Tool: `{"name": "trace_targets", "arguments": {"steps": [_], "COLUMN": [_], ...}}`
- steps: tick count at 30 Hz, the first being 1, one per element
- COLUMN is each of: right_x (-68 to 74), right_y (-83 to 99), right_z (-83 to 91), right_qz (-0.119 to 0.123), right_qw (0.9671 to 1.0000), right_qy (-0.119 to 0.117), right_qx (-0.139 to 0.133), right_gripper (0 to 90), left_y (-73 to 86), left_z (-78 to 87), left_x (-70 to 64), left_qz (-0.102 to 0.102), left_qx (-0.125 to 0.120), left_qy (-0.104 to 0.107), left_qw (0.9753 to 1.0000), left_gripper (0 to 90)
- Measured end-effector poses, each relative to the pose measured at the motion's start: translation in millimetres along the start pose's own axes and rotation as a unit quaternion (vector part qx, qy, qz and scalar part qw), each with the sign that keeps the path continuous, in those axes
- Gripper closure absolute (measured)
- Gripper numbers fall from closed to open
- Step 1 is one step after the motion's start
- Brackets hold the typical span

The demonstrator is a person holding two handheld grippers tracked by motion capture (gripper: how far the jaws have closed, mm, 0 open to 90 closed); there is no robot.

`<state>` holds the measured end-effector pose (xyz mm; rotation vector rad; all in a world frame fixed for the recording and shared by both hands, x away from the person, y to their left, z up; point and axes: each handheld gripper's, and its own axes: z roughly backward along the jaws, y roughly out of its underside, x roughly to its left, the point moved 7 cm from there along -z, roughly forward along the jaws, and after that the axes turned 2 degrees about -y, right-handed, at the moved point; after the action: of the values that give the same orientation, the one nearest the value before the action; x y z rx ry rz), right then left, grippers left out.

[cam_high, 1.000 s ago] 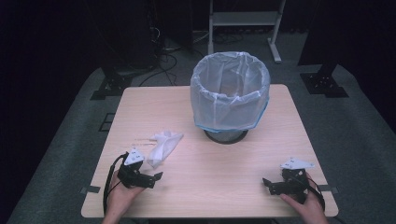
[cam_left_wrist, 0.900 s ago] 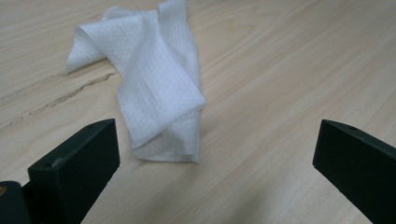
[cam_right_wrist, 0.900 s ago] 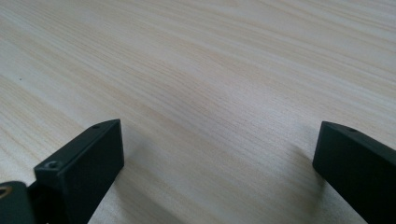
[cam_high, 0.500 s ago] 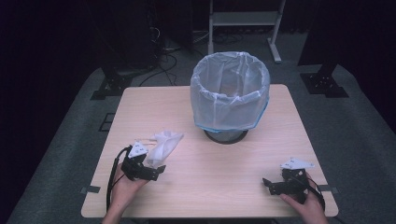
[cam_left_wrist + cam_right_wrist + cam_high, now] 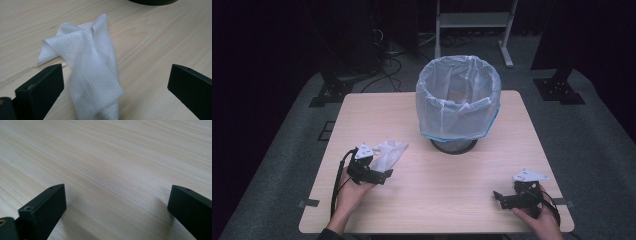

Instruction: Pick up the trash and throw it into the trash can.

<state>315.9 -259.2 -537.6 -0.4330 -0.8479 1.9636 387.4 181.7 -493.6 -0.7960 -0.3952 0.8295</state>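
Note:
A crumpled white tissue [image 5: 389, 152] lies on the left half of the wooden table [image 5: 432, 200]. My left gripper [image 5: 384, 172] is open right at it. In the left gripper view the tissue [image 5: 87, 72] lies between the two wide-apart jaws, nearer the left one, untouched by the right one. My right gripper [image 5: 498, 196] rests open near the table's front right edge, with bare wood between its jaws in the right gripper view. A bin lined with a pale translucent bag [image 5: 458, 100] stands at the back middle of the table.
The bin's dark base [image 5: 454, 146] sits on the table behind the middle. Dark stands and cables [image 5: 384, 50] lie on the grey floor beyond the far edge. A white frame [image 5: 472, 20] stands behind the bin.
My left gripper has moved forward and slightly right, up to the tissue, so the tissue now lies between its jaws. The right gripper has stayed still.

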Motion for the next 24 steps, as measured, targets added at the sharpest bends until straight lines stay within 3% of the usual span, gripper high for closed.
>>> {"name": "trace_targets", "arguments": {"steps": [11, 13, 18, 21, 24], "right_x": [0.0, 0.0, 0.0, 0.0, 0.0], "right_y": [0.0, 0.0, 0.0, 0.0, 0.0], "right_z": [0.0, 0.0, -0.1, 0.0, -0.1], "right_qz": [0.0, 0.0, 0.0, 0.0, 0.0], "right_qw": [1.0, 1.0, 1.0, 1.0, 1.0], "right_qy": [0.0, 0.0, 0.0, 0.0, 0.0], "right_qx": [0.0, 0.0, 0.0, 0.0, 0.0], "right_gripper": [0.4, 0.4, 0.4, 0.4, 0.5], "left_y": [-8.8, -9.9, -18.4, -19.2, -22.6], "left_z": [-18.9, -22.4, -32.3, -40.7, -45.1], "left_x": [9.8, 12.3, 21.3, 26.9, 31.7], "left_qz": [0.007, 0.007, 0.005, 0.002, -0.004], "left_qx": [-0.01, -0.004, -0.018, 0.0, -0.009], "left_qy": [0.004, 0.006, -0.006, -0.006, -0.012], "left_qw": [0.9999, 1.0, 0.9998, 1.0, 0.9999], "left_gripper": [0.0, 0.0, 0.0, 0.0, 0.0]}}
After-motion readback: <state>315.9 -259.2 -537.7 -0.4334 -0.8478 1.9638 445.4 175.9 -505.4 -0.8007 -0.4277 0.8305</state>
